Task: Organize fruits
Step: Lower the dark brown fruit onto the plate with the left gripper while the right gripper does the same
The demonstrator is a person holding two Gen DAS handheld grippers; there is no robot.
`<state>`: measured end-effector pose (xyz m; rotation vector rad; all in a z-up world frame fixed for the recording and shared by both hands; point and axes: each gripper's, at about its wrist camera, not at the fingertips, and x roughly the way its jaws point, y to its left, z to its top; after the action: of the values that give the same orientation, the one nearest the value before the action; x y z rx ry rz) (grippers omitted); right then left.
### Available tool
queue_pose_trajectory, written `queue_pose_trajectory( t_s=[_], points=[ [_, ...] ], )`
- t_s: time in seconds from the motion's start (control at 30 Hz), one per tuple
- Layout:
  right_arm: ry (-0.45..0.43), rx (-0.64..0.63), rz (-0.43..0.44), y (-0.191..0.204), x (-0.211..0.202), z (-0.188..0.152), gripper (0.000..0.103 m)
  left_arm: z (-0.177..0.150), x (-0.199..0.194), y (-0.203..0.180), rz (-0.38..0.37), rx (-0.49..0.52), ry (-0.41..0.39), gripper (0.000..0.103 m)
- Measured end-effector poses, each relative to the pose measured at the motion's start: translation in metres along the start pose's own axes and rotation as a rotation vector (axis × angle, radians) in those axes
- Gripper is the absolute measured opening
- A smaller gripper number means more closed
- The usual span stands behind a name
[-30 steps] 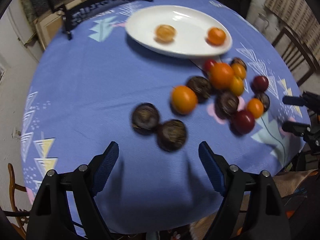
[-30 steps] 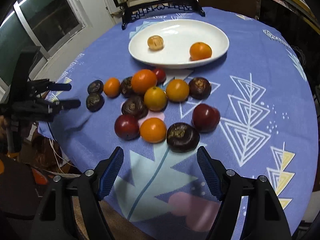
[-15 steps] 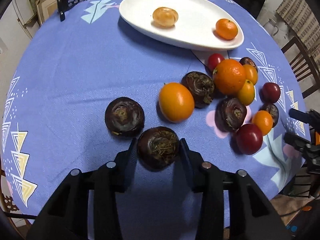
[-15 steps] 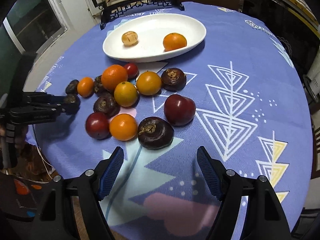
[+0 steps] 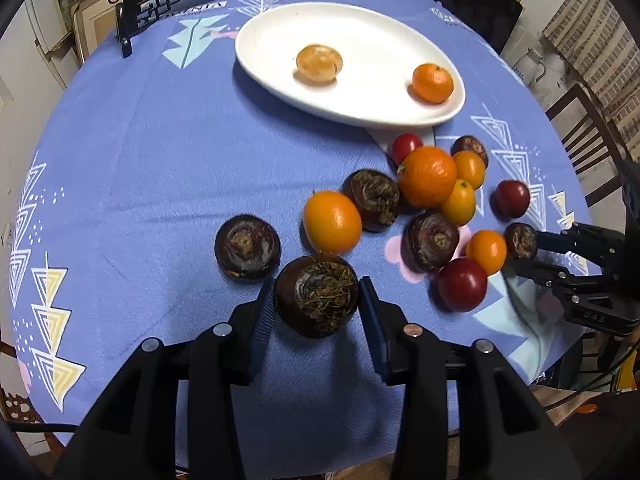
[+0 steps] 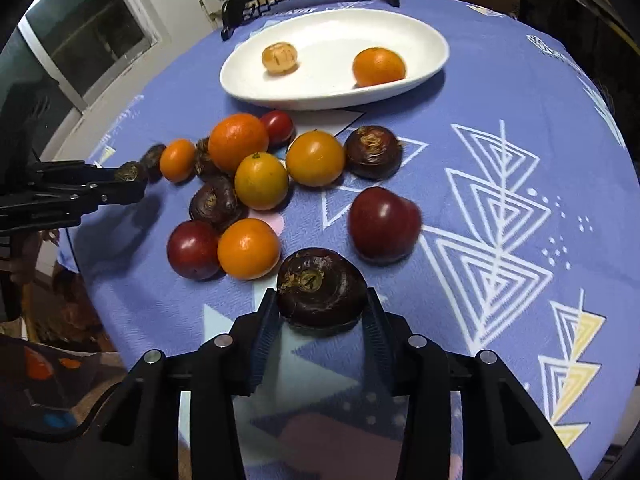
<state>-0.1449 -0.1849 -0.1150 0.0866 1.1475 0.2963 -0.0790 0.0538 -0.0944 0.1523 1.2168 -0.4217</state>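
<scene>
Left wrist view: blue-clothed worktop (image 5: 160,152) with white plate (image 5: 360,104); left gripper (image 5: 318,306) pinches a dark chestnut (image 5: 316,294) beside the fruit pile. Right wrist view: right gripper (image 6: 322,312), jaws closing, pads against another chestnut (image 6: 322,286) nearest the camera.

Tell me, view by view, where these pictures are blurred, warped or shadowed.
Left wrist view: fisheye bends the table edge; the peeled fruit on the white plate looks soft; corners black. Right wrist view: same bending; the dark red fruit smears at its right edge; shadow beneath the plate's right rim.
</scene>
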Motion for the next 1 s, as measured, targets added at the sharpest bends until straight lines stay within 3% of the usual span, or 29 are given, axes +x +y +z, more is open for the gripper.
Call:
queue_pose_trajectory(
  t_s=[0.17, 0.37, 0.5, 0.63, 0.83, 1.0],
  points=[
    [-0.053, 0.034, 0.026, -0.009, -0.023, 0.013, 0.044, 0.025, -0.012, -0.004, -0.037, 0.002, -0.032, 0.040],
    [-0.203, 0.018, 0.025, -0.019, -0.051, 0.080, 0.044, 0.093, -0.023, -0.015, -0.007, 0.045, -0.130, 0.040],
    [-0.279, 0.015, -0.003, -0.021, -0.045, 0.139, 0.044, 0.145, -0.015, -0.022, 0.041, 0.032, -0.173, 0.041],
    [-0.262, 0.118, -0.014, -0.036, -0.005, 0.196, 0.044, 0.184, 0.010, -0.020, 0.116, -0.028, -0.163, 0.041],
    [-0.192, 0.164, -0.022, -0.045, 0.033, 0.214, 0.044, 0.204, 0.046, -0.014, 0.193, -0.066, -0.106, 0.041],
    [-0.153, 0.152, -0.039, -0.044, 0.052, 0.218, 0.044, 0.208, 0.063, -0.009, 0.213, -0.078, -0.073, 0.041]
  ],
)
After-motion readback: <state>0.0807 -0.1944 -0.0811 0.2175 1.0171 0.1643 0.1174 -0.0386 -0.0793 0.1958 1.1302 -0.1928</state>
